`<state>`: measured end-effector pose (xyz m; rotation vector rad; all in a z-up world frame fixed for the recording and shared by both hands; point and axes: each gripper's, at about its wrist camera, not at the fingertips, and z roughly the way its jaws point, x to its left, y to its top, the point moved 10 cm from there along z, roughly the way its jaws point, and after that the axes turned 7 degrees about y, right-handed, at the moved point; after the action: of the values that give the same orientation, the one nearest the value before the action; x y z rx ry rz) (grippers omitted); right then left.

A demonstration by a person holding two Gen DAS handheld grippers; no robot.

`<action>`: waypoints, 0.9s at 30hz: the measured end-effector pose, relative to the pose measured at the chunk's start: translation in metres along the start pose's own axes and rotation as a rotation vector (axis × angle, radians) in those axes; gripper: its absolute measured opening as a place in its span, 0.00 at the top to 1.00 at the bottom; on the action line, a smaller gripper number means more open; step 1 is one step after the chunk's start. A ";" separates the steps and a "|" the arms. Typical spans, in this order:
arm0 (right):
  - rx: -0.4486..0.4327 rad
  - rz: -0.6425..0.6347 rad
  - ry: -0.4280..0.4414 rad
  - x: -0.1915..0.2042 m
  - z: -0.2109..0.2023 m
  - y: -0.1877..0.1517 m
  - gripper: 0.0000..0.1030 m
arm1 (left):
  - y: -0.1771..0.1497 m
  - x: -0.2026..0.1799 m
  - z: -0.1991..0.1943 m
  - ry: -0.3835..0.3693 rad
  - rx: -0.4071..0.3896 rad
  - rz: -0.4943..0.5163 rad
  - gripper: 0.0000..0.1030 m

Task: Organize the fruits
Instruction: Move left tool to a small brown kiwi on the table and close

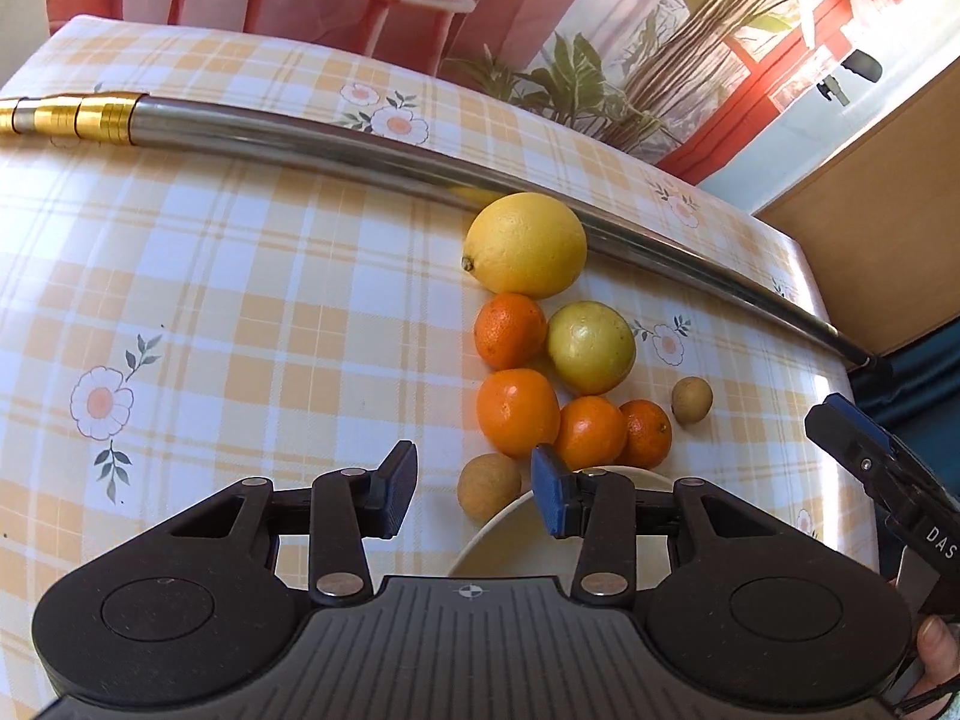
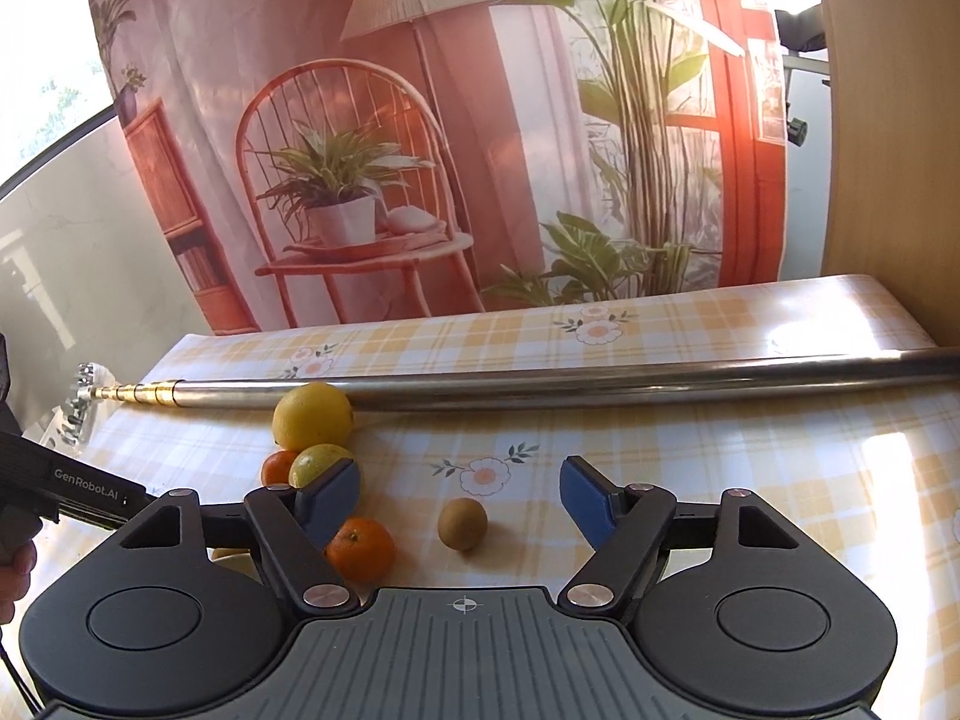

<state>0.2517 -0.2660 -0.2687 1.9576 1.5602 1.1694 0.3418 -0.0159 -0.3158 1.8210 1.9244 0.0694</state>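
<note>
Both grippers hang open and empty over the checked counter (image 1: 240, 300). The right gripper (image 2: 461, 501) is lined up on a small brown fruit (image 2: 462, 523), a kiwi or longan, lying alone between its spread fingers; lowering squarely and closing gently round its middle looks best, since it should roll easily. The left gripper (image 1: 474, 495) hovers over a pale plate (image 1: 498, 540), probably the destination. Just beyond cluster the lemon (image 1: 525, 245), a green-yellow citrus (image 1: 591, 348), four tangerines (image 1: 517, 412) and another small brown fruit (image 1: 489, 487). A long steel pole (image 1: 360, 147) lies behind the lemon, limiting reach beyond it
</note>
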 end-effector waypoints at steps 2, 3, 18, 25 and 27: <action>-0.001 0.007 0.003 -0.001 0.000 -0.001 0.31 | -0.001 0.000 0.004 -0.030 0.022 -0.044 0.64; -0.001 0.010 0.004 -0.002 0.000 -0.001 0.31 | -0.002 0.000 0.005 -0.038 0.027 -0.054 0.64; -0.002 0.023 0.018 -0.004 -0.003 -0.004 0.31 | -0.003 0.018 -0.001 -0.020 -0.010 -0.074 0.76; 0.008 0.033 0.015 -0.006 -0.001 -0.008 0.31 | 0.004 0.037 -0.011 0.014 -0.073 -0.065 0.75; 0.009 0.034 0.013 -0.007 -0.001 -0.009 0.31 | 0.002 0.037 -0.012 0.010 -0.070 -0.060 0.75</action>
<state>0.2451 -0.2695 -0.2777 1.9936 1.5475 1.1929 0.3398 0.0229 -0.3162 1.7198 1.9579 0.1244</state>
